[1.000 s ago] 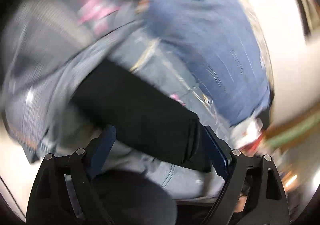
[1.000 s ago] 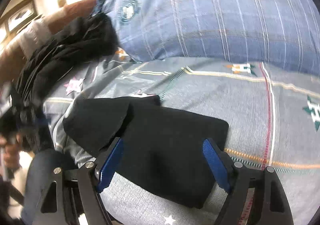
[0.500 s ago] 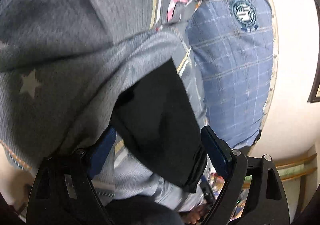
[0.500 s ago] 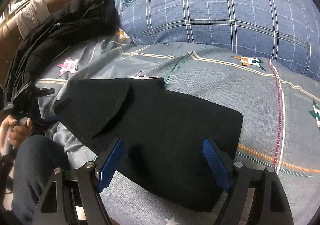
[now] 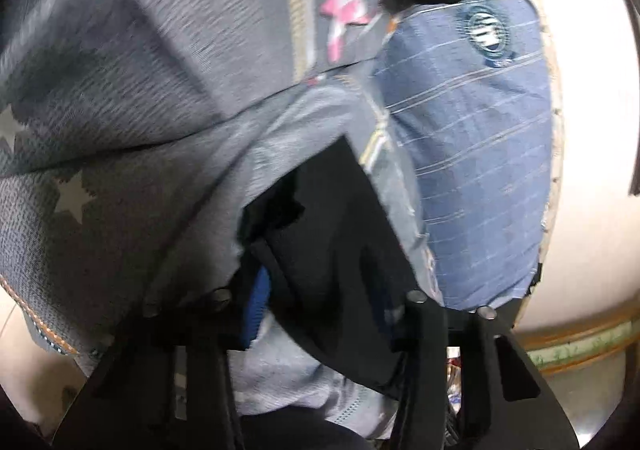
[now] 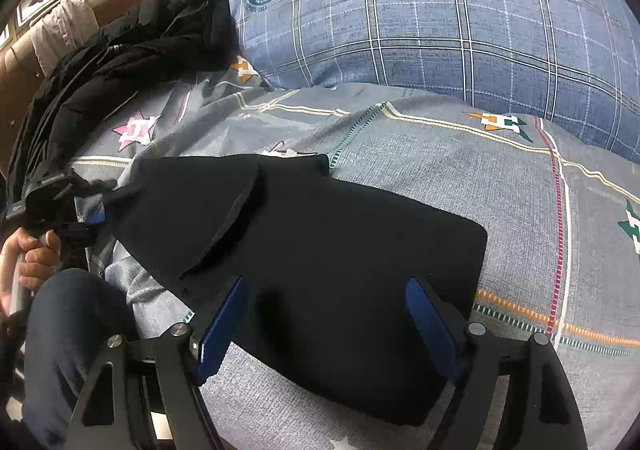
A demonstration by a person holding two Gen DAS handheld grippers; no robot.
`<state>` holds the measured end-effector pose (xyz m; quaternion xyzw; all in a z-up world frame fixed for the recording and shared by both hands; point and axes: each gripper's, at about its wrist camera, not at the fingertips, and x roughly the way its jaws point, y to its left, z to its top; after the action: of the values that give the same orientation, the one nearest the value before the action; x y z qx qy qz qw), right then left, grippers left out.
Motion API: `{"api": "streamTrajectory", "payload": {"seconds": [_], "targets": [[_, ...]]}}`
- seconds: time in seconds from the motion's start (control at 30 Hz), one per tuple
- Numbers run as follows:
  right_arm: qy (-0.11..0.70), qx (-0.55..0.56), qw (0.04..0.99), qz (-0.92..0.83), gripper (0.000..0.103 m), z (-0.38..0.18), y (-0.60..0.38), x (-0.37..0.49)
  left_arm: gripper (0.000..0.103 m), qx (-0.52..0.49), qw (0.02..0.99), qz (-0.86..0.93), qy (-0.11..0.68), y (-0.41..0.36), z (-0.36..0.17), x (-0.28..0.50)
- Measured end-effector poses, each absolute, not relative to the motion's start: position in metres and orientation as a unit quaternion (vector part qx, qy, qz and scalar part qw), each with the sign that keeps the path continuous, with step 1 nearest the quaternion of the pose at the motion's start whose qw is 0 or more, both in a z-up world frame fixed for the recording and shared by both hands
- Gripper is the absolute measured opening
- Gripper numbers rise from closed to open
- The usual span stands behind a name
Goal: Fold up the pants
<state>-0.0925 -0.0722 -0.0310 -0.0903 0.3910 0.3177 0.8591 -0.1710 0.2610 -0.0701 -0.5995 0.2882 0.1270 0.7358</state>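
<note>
Left wrist view, blurred: black pants [image 5: 340, 250] sit between the left gripper [image 5: 320, 310] fingers, narrowed onto the cloth, on a grey bedspread [image 5: 140, 89].

Right wrist view: the folded pants [image 6: 320, 270] run lengthwise from lower right to upper left; the right gripper [image 6: 324, 314] is spread wide above them. This view alone shows a black jacket [image 6: 120, 61] beside the plaid pillow [image 6: 440, 9].

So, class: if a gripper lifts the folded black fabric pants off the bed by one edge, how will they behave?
The folded black fabric pants will probably droop: the top flap already curls loosely. Likely light, since the grey patterned bedspread barely dents. The fold may slip open if lifted by one layer.
</note>
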Motion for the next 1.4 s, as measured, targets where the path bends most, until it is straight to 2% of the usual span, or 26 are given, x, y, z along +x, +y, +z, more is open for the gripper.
{"api": "streamTrajectory", "payload": {"seconds": [0.1, 0.17, 0.27, 0.4, 0.67, 0.9, 1.1, 1.4], "targets": [[0.39, -0.093, 0.859, 0.318, 0.081, -0.031, -0.072, -0.094, 0.015, -0.586, 0.738, 0.14, 0.304, 0.26, -0.071, -0.171], [0.39, -0.092, 0.859, 0.318, 0.081, -0.031, -0.073, -0.094, 0.01, -0.555, 0.757, 0.147, 0.313, 0.254, -0.061, -0.172], [0.391, -0.087, 0.859, 0.318, 0.08, -0.03, -0.073, -0.092, 0.01, -0.477, 0.805, 0.151, 0.32, 0.239, -0.033, -0.167], [0.389, -0.044, 0.858, 0.333, 0.08, -0.023, -0.081, -0.09, 0.01, -0.294, 0.888, 0.168, 0.31, 0.192, 0.019, -0.153], [0.368, 0.133, 0.835, 0.387, 0.08, -0.004, -0.115, -0.078, 0.01, 0.057, 0.951, 0.154, 0.262, 0.061, 0.067, -0.123], [0.356, 0.231, 0.844, 0.33, 0.08, -0.005, -0.153, -0.065, 0.01, 0.139, 0.956, 0.091, 0.242, -0.032, 0.072, -0.083], [0.344, 0.272, 0.85, 0.291, 0.079, -0.003, -0.184, -0.061, 0.01, 0.201, 0.943, 0.051, 0.259, -0.109, 0.04, -0.047], [0.345, 0.283, 0.857, 0.259, 0.079, -0.006, -0.203, -0.06, 0.01, 0.22, 0.931, 0.031, 0.288, -0.152, 0.0, -0.014]]}}
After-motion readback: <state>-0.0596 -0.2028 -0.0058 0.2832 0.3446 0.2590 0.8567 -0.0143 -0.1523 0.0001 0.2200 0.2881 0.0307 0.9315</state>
